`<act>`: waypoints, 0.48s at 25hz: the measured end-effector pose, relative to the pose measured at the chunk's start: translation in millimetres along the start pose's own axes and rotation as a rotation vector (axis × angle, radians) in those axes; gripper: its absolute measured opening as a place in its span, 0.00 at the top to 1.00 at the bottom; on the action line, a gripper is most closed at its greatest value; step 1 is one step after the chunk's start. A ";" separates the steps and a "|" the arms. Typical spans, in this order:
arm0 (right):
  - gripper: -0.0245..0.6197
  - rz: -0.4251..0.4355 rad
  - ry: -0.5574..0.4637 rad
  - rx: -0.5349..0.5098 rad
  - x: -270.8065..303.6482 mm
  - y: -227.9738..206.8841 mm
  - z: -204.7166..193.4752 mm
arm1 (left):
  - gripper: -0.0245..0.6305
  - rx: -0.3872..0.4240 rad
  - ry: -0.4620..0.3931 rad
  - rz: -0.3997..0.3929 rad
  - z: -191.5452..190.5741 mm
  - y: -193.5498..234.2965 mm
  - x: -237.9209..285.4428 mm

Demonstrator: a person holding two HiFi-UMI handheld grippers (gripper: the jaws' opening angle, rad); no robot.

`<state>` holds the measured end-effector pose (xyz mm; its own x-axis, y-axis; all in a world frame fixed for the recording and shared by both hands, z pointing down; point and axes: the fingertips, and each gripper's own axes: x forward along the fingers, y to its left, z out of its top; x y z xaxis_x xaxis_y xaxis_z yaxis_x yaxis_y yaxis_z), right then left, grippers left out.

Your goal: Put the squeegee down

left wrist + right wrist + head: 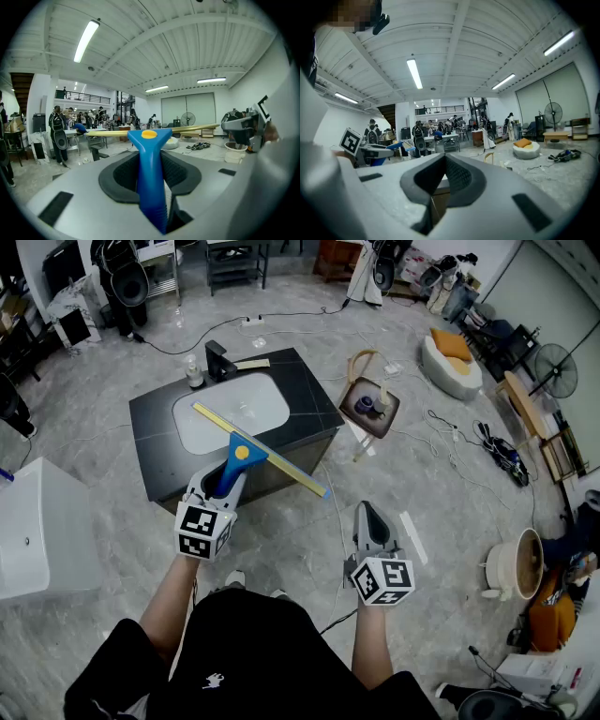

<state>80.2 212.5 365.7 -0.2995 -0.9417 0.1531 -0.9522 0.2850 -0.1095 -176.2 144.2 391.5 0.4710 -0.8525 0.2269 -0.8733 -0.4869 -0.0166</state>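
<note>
A squeegee [246, 453] with a blue handle and a long yellow blade is held up in front of the black sink counter [305, 399]. My left gripper [223, 486] is shut on the handle, and the blade lies crosswise above the counter's front edge. In the left gripper view the blue handle [149, 164] stands between the dark pads, with the yellow blade level across the top. My right gripper [367, 514] hangs to the right over the floor with its jaws together and nothing in them; its pads [457, 176] meet at the tip.
The counter holds a white basin [230, 409], a black faucet [217, 360] and a small bottle [194, 371]. A white cabinet [37, 531] stands at the left. A stool with cups [368, 407], cables, and a bucket [516, 563] lie to the right on the grey floor.
</note>
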 end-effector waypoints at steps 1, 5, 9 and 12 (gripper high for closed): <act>0.96 -0.005 -0.002 -0.002 1.4 3.8 -0.3 | 0.76 0.005 -0.002 -0.003 -0.2 3.3 -0.7; 0.96 -0.021 -0.012 -0.008 6.3 20.1 0.3 | 0.76 0.013 -0.006 -0.015 -3.7 16.6 -4.1; 0.96 -0.026 -0.016 -0.009 13.4 33.7 0.8 | 0.76 0.016 -0.010 -0.024 -4.9 31.7 -4.0; 0.96 -0.024 -0.031 0.001 18.0 42.4 3.8 | 0.76 0.018 -0.017 -0.037 -2.5 40.9 -2.9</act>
<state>34.7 206.9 360.1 -0.2743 -0.9535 0.1251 -0.9591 0.2619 -0.1071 -213.5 127.2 392.6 0.5049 -0.8370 0.2109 -0.8530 -0.5212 -0.0263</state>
